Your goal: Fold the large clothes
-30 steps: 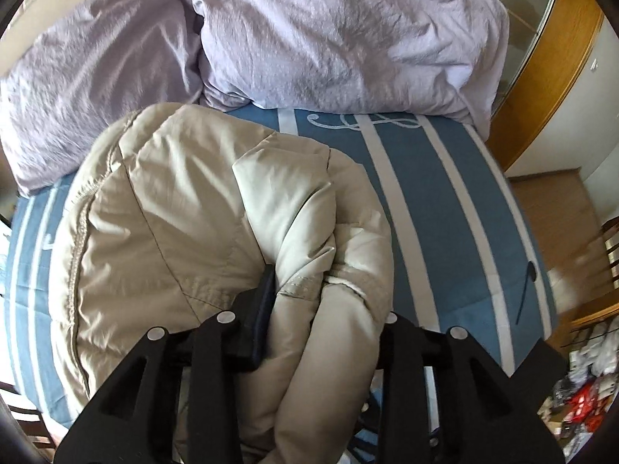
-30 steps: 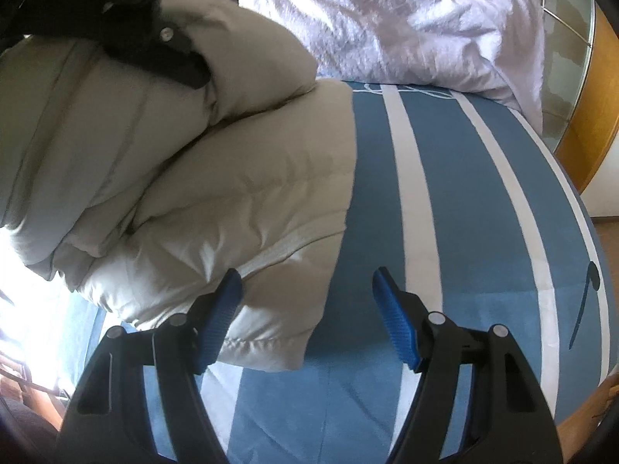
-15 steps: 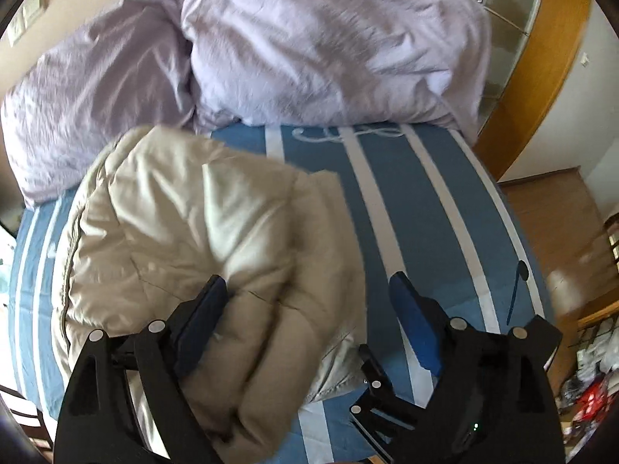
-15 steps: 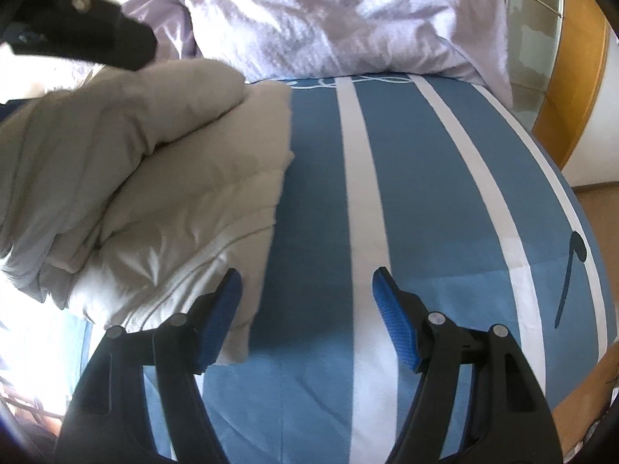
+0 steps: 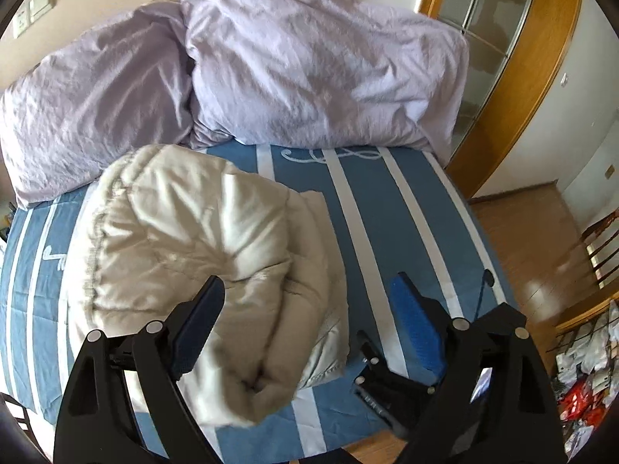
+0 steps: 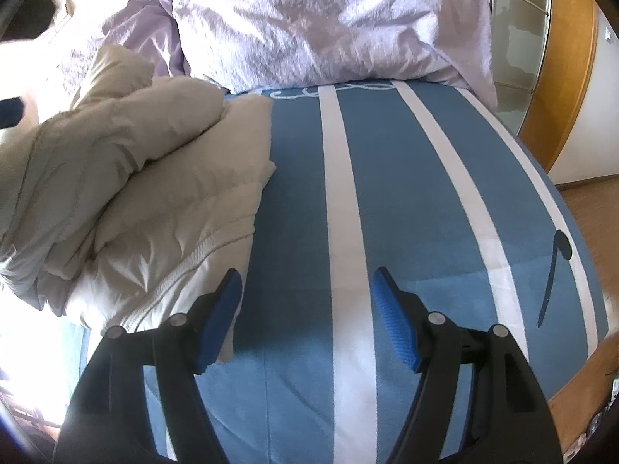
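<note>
One second back the beige padded jacket (image 5: 201, 255) was clamped in the left tool (image 5: 305, 324), now let go with jaws wide and empty, right tool (image 6: 307, 305) held open, bundle dropped folded near the bed's (image 5: 390, 212) left edge.

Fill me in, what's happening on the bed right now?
A puffy beige quilted jacket lies folded in a bundle on the blue-and-white striped bedsheet, below two crumpled lilac pillows. Neither tool grips it. The left gripper is open above the bundle. The right gripper is open over bare sheet beside the jacket's edge.
</note>
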The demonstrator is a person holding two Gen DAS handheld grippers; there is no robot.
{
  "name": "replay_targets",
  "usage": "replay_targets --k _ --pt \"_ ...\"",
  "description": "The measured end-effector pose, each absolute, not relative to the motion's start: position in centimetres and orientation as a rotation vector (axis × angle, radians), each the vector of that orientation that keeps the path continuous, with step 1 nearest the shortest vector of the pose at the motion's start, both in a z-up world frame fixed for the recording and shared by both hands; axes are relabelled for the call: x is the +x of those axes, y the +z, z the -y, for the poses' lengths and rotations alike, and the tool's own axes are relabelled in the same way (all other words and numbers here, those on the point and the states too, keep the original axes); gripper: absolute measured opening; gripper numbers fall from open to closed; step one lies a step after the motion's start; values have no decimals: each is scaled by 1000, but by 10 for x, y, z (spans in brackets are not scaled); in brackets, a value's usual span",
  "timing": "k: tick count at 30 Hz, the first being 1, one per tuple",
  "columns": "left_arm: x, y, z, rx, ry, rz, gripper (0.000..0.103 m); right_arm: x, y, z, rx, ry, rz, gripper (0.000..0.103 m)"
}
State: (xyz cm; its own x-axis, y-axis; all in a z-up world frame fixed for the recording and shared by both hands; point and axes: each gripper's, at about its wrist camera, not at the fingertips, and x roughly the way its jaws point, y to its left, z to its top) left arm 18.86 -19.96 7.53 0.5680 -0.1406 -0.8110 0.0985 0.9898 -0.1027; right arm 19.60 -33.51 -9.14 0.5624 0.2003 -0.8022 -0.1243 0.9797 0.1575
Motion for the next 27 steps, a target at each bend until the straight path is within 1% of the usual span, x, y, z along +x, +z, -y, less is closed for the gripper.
replay_targets --k 6,12,18,23,27 --pt "174 94 153 -99 -83 -924 88 199 -79 334 98 185 -928 69" --pt "165 94 111 -114 -5 -908 88 201 -67 329 105 186 -906 69" --pt "163 74 90 -131 30 -949 88 202 -57 324 104 188 -887 69" --pt "166 51 94 -152 12 -997 88 203 -52 325 101 178 -883 69" --pt "165 40 103 -131 5 -992 88 203 -51 330 99 167 -885 69"
